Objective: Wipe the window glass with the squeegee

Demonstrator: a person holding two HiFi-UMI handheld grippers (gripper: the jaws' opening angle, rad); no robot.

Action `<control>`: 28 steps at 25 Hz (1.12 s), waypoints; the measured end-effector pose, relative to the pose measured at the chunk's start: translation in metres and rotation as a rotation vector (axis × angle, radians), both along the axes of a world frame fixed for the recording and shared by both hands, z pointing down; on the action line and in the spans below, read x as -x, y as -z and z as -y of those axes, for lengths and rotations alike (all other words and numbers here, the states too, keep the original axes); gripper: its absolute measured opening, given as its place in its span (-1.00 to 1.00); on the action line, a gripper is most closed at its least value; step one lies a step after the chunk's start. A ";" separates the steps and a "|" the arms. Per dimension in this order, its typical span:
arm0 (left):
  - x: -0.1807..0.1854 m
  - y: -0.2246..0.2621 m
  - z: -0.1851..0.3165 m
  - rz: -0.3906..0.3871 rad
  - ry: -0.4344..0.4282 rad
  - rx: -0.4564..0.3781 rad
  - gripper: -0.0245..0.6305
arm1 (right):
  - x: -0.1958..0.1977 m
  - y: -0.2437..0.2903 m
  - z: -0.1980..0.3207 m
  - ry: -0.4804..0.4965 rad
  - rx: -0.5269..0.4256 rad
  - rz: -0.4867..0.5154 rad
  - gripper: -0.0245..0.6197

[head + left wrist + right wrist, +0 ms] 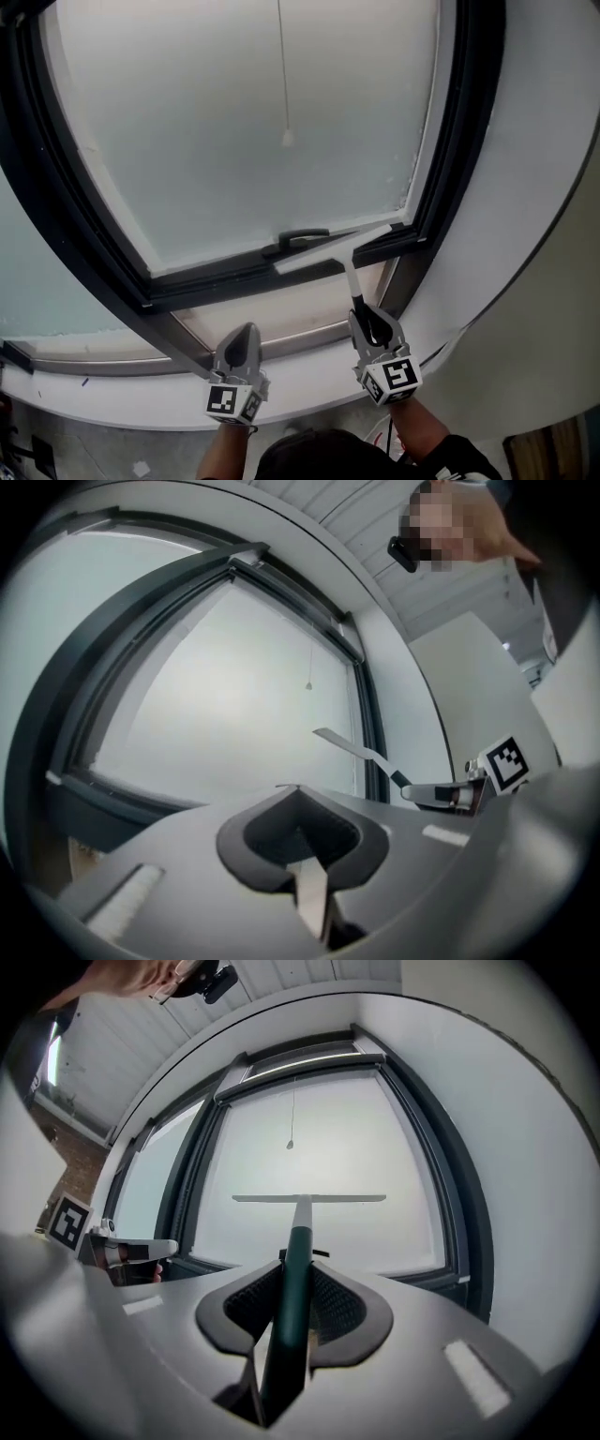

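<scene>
My right claw [369, 321] pinches the squeegee [330, 251] by its handle, shaft pointing straight ahead, blade crosswise low before the window glass [244, 122] — well nearer than my left claw [242, 339], pressed together on nothing.

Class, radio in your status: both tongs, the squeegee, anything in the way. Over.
Left tongs shut, empty. Right tongs shut on squeegee handle. Blade low on glass, near window handle.
</scene>
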State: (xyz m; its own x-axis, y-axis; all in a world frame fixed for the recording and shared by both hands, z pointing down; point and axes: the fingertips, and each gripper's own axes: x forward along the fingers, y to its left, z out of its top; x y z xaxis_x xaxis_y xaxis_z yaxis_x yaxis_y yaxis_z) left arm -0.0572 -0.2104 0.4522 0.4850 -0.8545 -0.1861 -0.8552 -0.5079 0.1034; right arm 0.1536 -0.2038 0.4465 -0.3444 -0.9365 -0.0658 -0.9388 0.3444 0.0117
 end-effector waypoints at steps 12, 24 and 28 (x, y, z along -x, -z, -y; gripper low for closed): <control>-0.043 0.090 0.044 -0.064 -0.253 -0.199 -0.93 | 0.001 0.097 0.070 -0.106 -0.182 0.026 -0.62; -0.078 0.126 0.076 -0.043 -0.242 -0.293 -0.93 | -0.079 0.236 0.138 -0.224 -0.420 -0.046 -0.62; -0.088 0.134 0.084 -0.029 -0.237 -0.324 -0.93 | -0.086 0.272 0.160 -0.221 -0.476 -0.044 -0.62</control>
State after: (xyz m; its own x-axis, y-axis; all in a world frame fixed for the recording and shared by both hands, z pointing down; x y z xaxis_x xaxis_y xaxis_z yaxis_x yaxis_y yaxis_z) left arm 0.0307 -0.2944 0.3186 0.6525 -0.6145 -0.4434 -0.7094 -0.7011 -0.0723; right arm 0.2397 -0.3642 0.1743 -0.1543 -0.8569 -0.4919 -0.9835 0.0855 0.1595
